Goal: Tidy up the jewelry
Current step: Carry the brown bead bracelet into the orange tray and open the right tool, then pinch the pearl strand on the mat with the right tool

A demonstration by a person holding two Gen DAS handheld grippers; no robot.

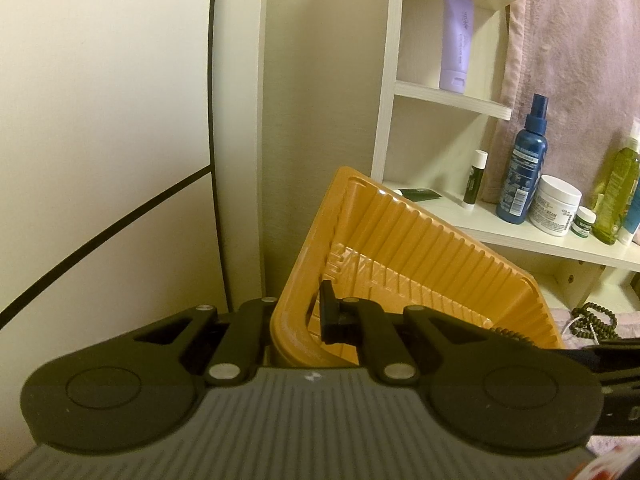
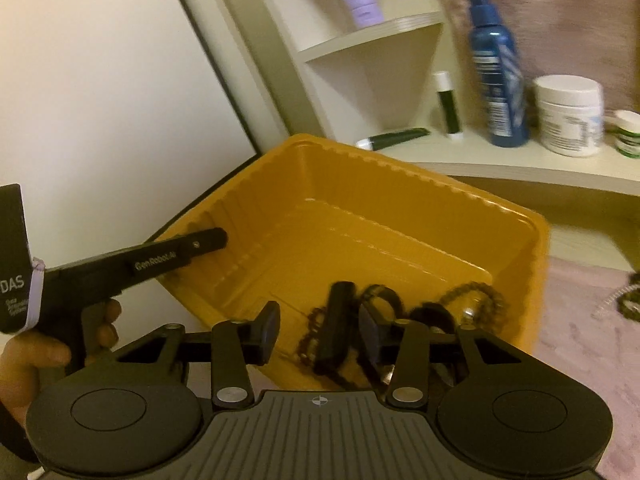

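Observation:
An orange ribbed plastic tray (image 2: 400,216) is tilted up off the pink cloth. My left gripper (image 1: 294,314) is shut on the tray's near left wall (image 1: 292,312), one finger inside and one outside; it shows in the right wrist view (image 2: 176,254). My right gripper (image 2: 320,332) is open over the tray's near end, with nothing between its fingers. Dark beaded bracelets and necklaces (image 2: 472,300) and a dark bar-shaped piece (image 2: 336,320) lie in the tray's low end. Another dark beaded strand (image 1: 596,318) lies on the cloth to the right of the tray.
A white shelf unit (image 1: 500,220) stands behind the tray. It holds a blue spray bottle (image 1: 524,168), a white cream jar (image 1: 556,204), a lip balm stick (image 1: 474,180), green bottles (image 1: 616,192) and a purple tube (image 1: 456,40). A cream wall panel (image 1: 100,120) is at left.

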